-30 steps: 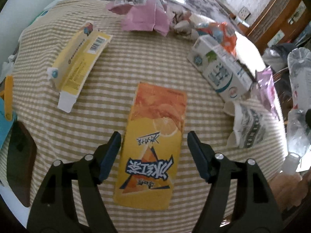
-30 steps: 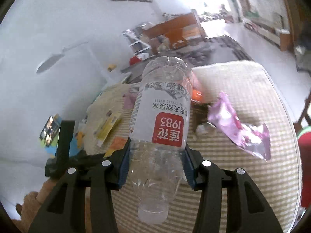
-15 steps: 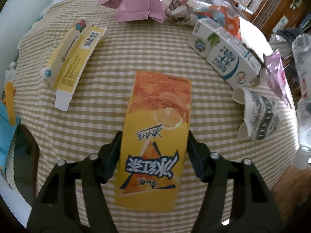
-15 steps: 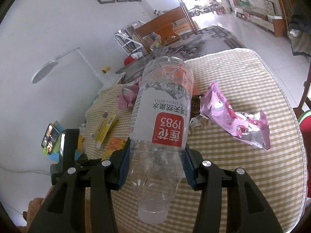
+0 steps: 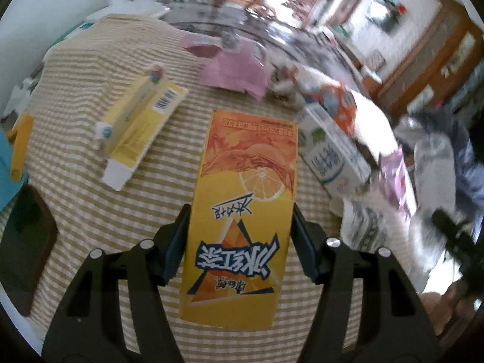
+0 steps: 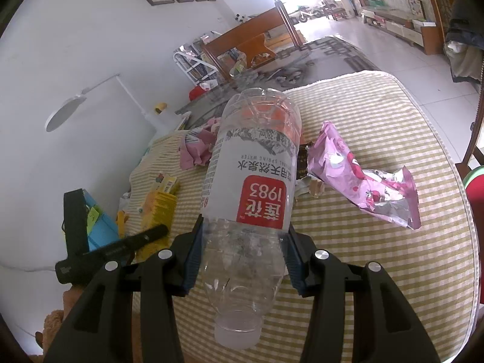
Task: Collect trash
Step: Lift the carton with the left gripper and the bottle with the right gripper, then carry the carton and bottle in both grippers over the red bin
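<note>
A second ago the left tongs [image 5: 239, 239] stood wide apart around the orange drink carton [image 5: 242, 211], which lay flat on the bench [image 5: 90, 199]. Now they have squeezed in, and both sides press on the carton's edges. The carton looks lifted a bit off the striped cloth, but the left picture is blurry from moving, so I cannot be sure it is fully up.

The right tongs [image 6: 243, 257] have not changed. They stay clenched on the clear water bottle [image 6: 251, 187], cap end toward the camera, held up above the bench.

So both tongs are full now. That likely means it is time to carry these two things to wherever the trash goes; no bin shows in either picture.

More trash waits on the bench: a yellow box [image 5: 139, 127], a white milk carton [image 5: 329, 154] just beside the orange one, pink paper [image 5: 233, 69], a crushed paper cup [image 5: 366, 227] and a pink snack bag [image 6: 363, 178].
</note>
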Motion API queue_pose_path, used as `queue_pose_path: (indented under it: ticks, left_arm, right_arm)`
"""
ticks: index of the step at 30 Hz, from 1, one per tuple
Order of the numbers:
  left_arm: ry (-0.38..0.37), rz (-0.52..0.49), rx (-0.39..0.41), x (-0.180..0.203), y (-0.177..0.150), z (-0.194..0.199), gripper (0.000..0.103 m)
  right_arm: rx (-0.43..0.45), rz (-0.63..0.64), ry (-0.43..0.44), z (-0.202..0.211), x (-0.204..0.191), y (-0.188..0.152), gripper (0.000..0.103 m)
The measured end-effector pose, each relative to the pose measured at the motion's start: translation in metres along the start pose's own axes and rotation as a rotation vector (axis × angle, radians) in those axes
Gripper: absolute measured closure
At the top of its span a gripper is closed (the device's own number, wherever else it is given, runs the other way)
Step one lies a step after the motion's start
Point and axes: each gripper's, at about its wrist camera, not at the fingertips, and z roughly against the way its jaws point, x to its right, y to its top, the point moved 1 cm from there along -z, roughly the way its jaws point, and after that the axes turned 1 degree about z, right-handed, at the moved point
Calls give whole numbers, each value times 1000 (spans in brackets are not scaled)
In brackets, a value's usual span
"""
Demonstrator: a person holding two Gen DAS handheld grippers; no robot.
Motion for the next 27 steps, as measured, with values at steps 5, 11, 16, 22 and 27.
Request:
queue_pose_path:
  ticks: [5, 11, 16, 22, 27]
  left_arm:
    - [-57, 72, 33, -6, 0, 8, 43]
    - [-79, 88, 93, -6, 2, 19, 43]
    - [-72, 74, 150, -4, 1, 32, 43]
    - [-13, 4, 201, 28, -12, 46, 43]
    - [-74, -72, 216, 81, -19, 55, 43]
  right_arm:
    - [10, -5, -5, 2, 1, -1, 57]
    - [15, -10, -9, 6, 2, -2, 57]
    - [62, -29, 5, 27, 4, 2, 57]
    - [158, -24, -22, 80, 17, 1, 57]
    - [215, -48, -88, 120, 42, 0, 57]
